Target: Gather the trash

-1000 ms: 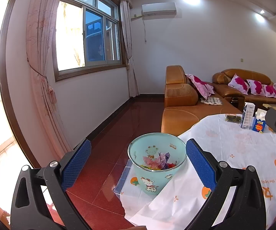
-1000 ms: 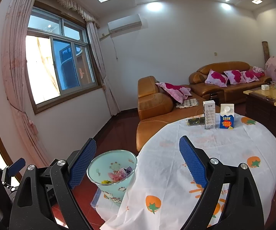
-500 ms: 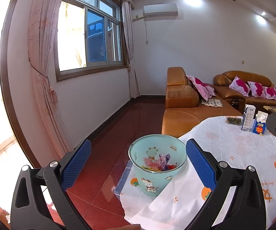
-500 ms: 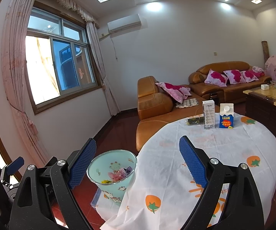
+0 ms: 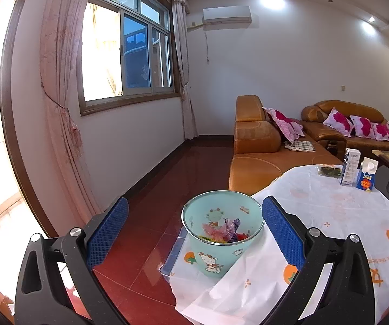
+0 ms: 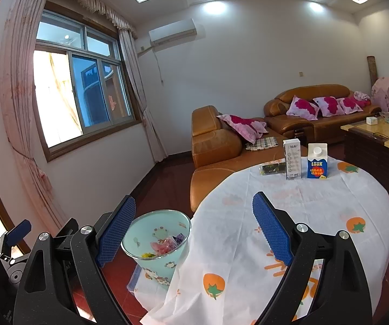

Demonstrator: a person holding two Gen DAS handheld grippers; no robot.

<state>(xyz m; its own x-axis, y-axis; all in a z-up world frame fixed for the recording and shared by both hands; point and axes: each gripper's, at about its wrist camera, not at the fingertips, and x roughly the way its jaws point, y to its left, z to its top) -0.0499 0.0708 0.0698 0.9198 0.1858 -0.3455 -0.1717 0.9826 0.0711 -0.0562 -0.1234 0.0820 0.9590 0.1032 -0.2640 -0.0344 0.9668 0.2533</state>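
A light blue cartoon trash bin (image 5: 221, 233) stands on the floor by the table's left edge, with coloured wrappers inside; it also shows in the right wrist view (image 6: 158, 241). On the far side of the white tablecloth (image 6: 289, 216) stand a blue carton (image 6: 317, 161), a tall white box (image 6: 292, 159) and a flat dark green packet (image 6: 272, 168). My left gripper (image 5: 194, 230) is open and empty, above and in front of the bin. My right gripper (image 6: 194, 230) is open and empty over the table's near left edge.
Orange leather sofas (image 6: 216, 146) with pink cushions stand behind the table. A wooden coffee table (image 6: 375, 135) is at the right. A window with pink curtains (image 5: 59, 108) fills the left wall. The floor is red tile (image 5: 167, 178).
The left wrist view has lifted slightly, so the bin sits a little lower in it. The right gripper has hardly moved. Both stay open.
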